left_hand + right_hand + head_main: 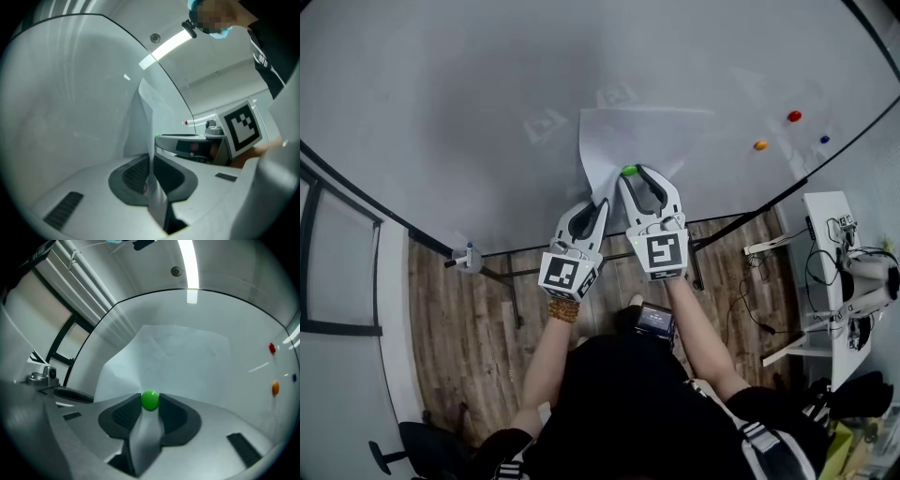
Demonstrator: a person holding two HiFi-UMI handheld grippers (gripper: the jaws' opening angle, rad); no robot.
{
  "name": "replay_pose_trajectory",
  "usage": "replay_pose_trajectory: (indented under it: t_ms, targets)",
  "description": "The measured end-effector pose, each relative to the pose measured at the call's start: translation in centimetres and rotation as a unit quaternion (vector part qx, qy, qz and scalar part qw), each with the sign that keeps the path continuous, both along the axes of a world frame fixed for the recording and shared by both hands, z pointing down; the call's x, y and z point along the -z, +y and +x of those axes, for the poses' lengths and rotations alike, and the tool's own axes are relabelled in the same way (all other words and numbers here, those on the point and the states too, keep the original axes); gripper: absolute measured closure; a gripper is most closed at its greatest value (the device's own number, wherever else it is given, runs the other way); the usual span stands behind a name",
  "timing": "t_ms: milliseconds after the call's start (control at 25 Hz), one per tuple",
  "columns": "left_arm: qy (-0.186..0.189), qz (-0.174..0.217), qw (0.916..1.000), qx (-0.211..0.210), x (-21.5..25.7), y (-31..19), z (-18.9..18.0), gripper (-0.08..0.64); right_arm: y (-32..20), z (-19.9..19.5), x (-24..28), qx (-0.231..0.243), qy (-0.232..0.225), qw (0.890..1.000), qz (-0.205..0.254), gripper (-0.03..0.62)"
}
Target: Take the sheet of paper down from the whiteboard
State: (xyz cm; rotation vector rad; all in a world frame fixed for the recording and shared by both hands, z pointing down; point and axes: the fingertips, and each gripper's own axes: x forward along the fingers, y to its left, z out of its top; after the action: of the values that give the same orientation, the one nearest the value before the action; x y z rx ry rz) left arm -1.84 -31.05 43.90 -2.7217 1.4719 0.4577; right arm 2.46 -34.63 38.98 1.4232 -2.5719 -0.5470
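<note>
A white sheet of paper hangs on the whiteboard, its lower left part curling off the board. A green round magnet sits at the sheet's lower edge. My right gripper is shut on that magnet; in the right gripper view the green ball sits between both pads with the paper behind it. My left gripper is just left of it, at the sheet's lower left corner. In the left gripper view the paper runs edge-on between the jaws of the left gripper and is pinched there.
Red, orange and blue magnets stick to the board at the right. A small bottle stands on the board's ledge at the left. A white desk with cables stands at the right, on a wooden floor.
</note>
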Motion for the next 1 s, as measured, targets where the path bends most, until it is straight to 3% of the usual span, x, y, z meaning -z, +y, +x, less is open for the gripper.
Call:
replay_pose_trajectory:
  t_ms: [1000]
  targets:
    - [0.004,-0.043,0.9988,0.022,0.4,-1.4,0.0,0.543,0.1,0.5,0.4,0.001,0.0,1.0,-0.001,0.476]
